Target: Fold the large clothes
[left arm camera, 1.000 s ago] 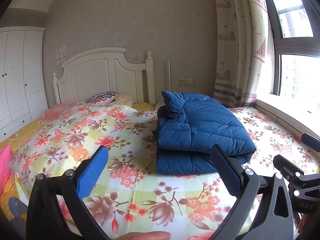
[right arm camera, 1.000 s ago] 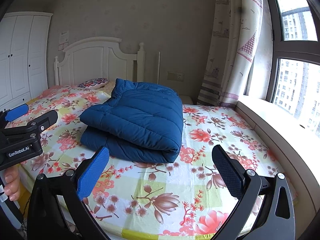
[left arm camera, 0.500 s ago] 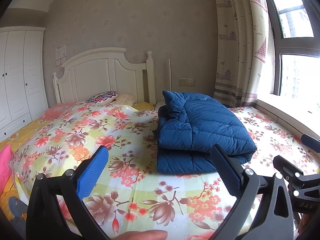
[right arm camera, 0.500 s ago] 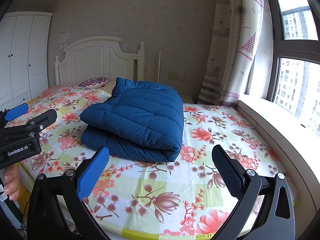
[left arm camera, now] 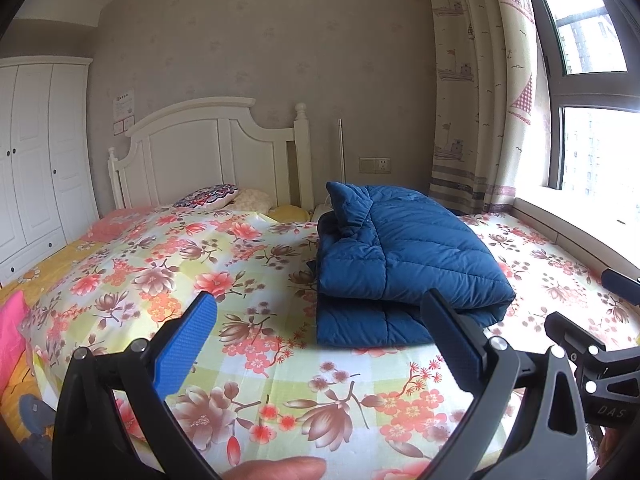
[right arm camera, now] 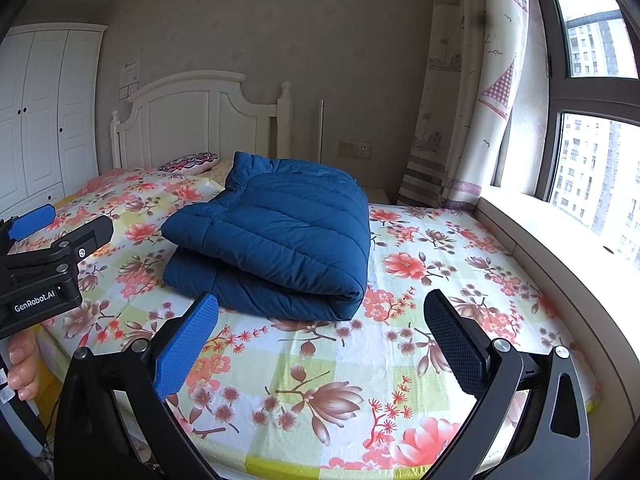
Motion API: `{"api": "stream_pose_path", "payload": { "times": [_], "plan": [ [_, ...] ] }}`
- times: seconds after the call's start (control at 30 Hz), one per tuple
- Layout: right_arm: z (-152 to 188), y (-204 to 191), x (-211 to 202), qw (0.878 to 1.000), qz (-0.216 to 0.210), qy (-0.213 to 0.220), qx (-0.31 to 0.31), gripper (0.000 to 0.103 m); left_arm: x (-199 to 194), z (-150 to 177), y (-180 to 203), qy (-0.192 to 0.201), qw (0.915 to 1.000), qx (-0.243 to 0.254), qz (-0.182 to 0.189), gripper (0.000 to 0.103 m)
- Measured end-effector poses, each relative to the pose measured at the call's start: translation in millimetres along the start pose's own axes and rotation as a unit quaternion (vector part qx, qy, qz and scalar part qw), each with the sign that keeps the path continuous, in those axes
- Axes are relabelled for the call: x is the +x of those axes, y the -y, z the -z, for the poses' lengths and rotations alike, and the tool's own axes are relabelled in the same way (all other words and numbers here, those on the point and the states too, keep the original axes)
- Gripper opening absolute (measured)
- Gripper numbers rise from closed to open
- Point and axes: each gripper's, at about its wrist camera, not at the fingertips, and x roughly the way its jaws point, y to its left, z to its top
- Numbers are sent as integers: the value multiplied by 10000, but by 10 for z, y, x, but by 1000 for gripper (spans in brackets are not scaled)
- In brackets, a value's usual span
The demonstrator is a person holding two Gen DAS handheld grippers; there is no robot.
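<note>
Meanwhile, almost nothing had shifted over the last second: the blue down jacket (right arm camera: 276,236) lay folded into a thick bundle on the bed (right arm camera: 420,280), toward its window side and well short of the foot edge. The left hand-held gripper (left arm camera: 320,336) and the right hand-held gripper (right arm camera: 322,334) both hung back over the foot edge, released and empty (jaws spread wide), so the folding looked finished.
</note>
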Motion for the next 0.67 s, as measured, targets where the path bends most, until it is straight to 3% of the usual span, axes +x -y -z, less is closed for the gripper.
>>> {"api": "stream_pose_path", "payload": {
  "times": [0.27,0.43,0.57,0.67],
  "plan": [
    [72,19,68,9999,-71,-97,-19,99,32,37,-19,-79,9999,32,69,101],
    [129,36,200,9995,-145,-292,-12,99,149,47,1,-118,9994,91,306,101],
    [96,206,429,9978,-363,-552,59,99,550,-64,-147,-464,9979,250,369,101],
    [-119,733,675,9967,-247,-694,327,99,1062,-284,-654,-719,9973,109,-30,101]
  ]
}}
